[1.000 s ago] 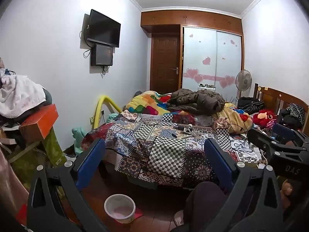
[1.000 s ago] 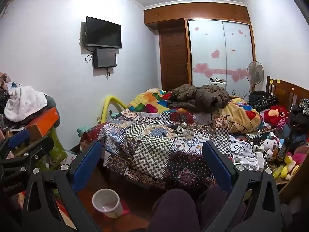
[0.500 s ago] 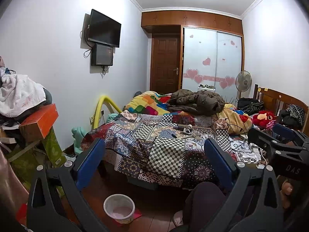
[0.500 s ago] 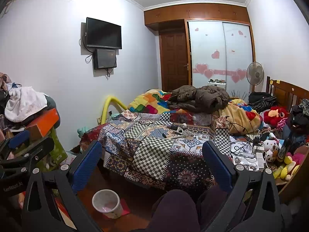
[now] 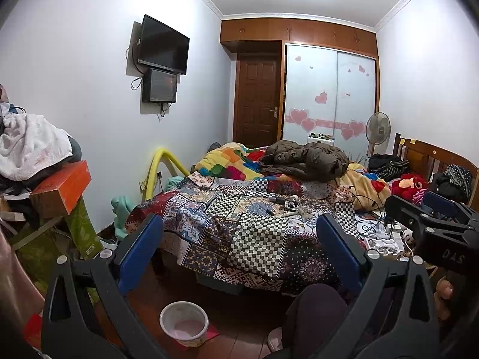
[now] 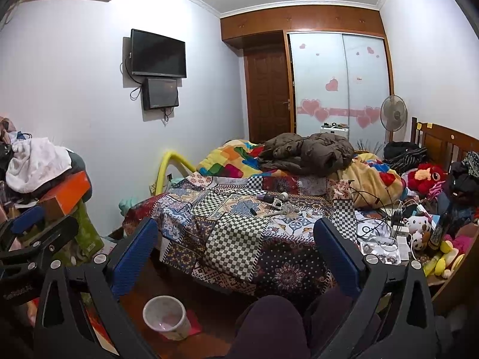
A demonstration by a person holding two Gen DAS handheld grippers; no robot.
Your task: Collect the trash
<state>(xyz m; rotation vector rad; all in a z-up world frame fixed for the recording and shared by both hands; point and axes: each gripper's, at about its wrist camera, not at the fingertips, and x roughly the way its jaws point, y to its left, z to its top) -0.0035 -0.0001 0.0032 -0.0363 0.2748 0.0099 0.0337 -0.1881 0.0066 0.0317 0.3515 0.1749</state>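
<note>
We hold the left gripper (image 5: 239, 251) and right gripper (image 6: 236, 248) with jaws spread wide, both empty, facing the patchwork-covered bed (image 5: 251, 227). Small litter (image 6: 281, 206) lies mid-bed; the white bin (image 6: 166, 317) stands on the floor below.

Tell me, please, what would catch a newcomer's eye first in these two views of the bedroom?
Probably the patchwork bedspread, loud with checks and florals, filling the middle of the room, with a crumpled brown jacket heaped at its far end. On the floor in front stands a white bin, likely where the trash goes. Both the left gripper and the right gripper frame the bed, open and holding nothing.
</note>
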